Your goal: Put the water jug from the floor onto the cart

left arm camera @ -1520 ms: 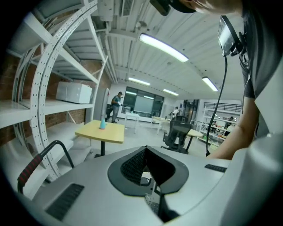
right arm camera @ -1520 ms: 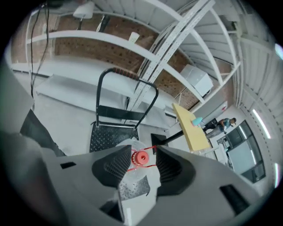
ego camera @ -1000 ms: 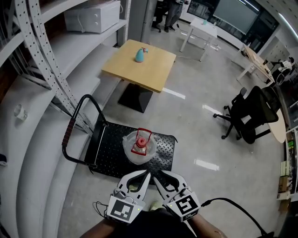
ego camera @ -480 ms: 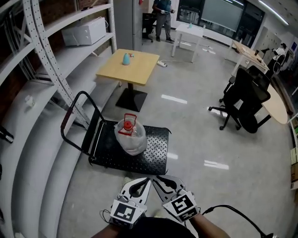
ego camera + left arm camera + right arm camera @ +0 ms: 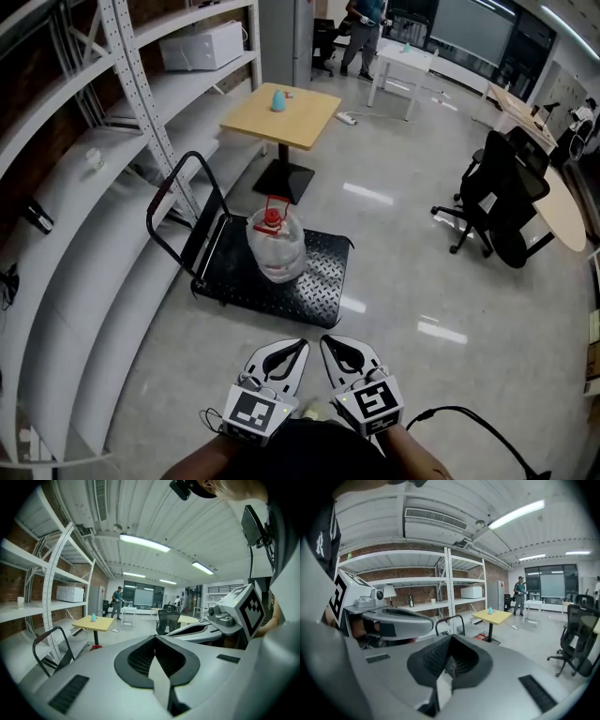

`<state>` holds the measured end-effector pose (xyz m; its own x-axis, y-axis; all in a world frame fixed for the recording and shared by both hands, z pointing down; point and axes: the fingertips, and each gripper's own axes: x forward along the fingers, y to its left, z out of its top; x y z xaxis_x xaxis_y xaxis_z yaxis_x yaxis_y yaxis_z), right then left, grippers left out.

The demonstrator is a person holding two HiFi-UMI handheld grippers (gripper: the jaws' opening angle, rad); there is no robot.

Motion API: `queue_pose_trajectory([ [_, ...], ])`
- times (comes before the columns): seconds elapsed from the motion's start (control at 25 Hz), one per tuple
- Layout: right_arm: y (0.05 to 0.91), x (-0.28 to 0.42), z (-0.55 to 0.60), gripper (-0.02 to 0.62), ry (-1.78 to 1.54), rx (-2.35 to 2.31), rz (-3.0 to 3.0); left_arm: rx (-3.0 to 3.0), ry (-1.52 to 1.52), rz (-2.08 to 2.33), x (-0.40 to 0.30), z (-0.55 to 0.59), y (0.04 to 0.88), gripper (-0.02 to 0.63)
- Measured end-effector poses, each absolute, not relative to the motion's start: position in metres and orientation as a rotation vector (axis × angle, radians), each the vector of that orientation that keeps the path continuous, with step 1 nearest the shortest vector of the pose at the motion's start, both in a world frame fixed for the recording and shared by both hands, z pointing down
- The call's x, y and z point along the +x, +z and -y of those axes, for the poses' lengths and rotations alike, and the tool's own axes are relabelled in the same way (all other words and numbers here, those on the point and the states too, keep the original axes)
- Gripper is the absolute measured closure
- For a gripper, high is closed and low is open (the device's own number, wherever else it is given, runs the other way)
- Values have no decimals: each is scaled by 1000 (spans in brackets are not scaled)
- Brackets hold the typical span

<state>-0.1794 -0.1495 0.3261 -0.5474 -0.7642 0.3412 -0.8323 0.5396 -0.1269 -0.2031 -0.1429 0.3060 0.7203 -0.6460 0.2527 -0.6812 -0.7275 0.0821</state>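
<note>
Head view: water jug stands upright on cart deck, by the handle end. Left gripper & right gripper both closed, empty, well apart from it. Task looks done imo; nxt just stay clear.

Overhead plus two low views; common table

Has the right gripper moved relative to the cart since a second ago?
Yes. The right gripper has pulled back from the cart: its tips overlapped the cart's near edge, and now bare floor separates them. Its jaws are shut and empty.
</note>
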Motion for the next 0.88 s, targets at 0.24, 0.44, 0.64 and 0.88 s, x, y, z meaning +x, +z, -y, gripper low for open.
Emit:
queue_pose_trajectory([
  [0.24, 318, -191, 143, 594, 300, 1359, 2593, 2787, 328, 1072, -220, 130, 301, 601],
  [0.44, 311, -205, 139, 594, 320, 1354, 2589, 2793, 315, 1081, -231, 126, 297, 601],
  [0.64, 312, -207, 134, 594, 284, 1347, 2580, 2787, 304, 1084, -234, 122, 294, 601],
  [0.88, 306, -206, 108, 594, 421, 1326, 2587, 2761, 320, 1085, -227, 99, 293, 601],
])
